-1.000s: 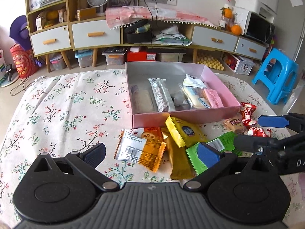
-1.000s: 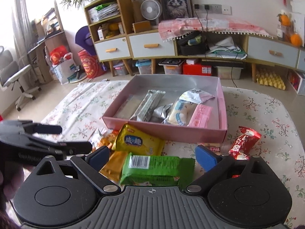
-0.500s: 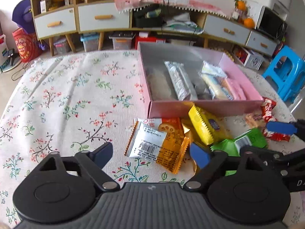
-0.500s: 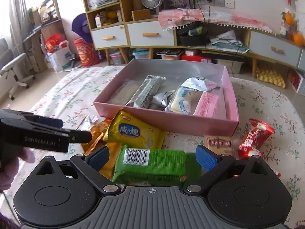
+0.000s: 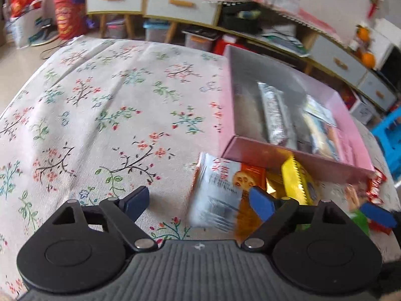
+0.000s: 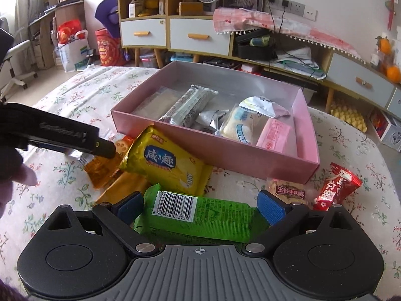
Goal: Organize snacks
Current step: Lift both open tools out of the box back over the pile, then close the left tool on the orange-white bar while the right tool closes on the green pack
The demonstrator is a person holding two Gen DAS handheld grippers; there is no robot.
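Observation:
On the floral cloth lies a pile of snack packets in front of a pink box [image 6: 225, 155] that holds several wrapped snacks. My left gripper [image 5: 198, 203] hovers low over a silver-and-orange packet [image 5: 215, 195]. Its jaws are opening, the packet lies between them, and no pad presses on it. In the right wrist view the left gripper's fingers [image 6: 75, 135] reach over the orange packet end [image 6: 102, 168], beside a yellow packet [image 6: 165, 165]. My right gripper [image 6: 200, 208] is open, its blue pads on either side of a green packet [image 6: 200, 215].
A small brown packet [image 6: 288, 192] and a red packet [image 6: 335, 188] lie right of the pile, near the box corner. A person's hand [image 6: 10, 170] holds the left gripper. The floral tablecloth [image 5: 100, 100] stretches bare to the left. Cabinets and a blue stool [image 5: 388, 138] stand beyond.
Both grippers have sunk toward the pile. The left one rolled, narrowed its jaws and now has the silver-and-orange packet between them. The right one came down around the green packet.

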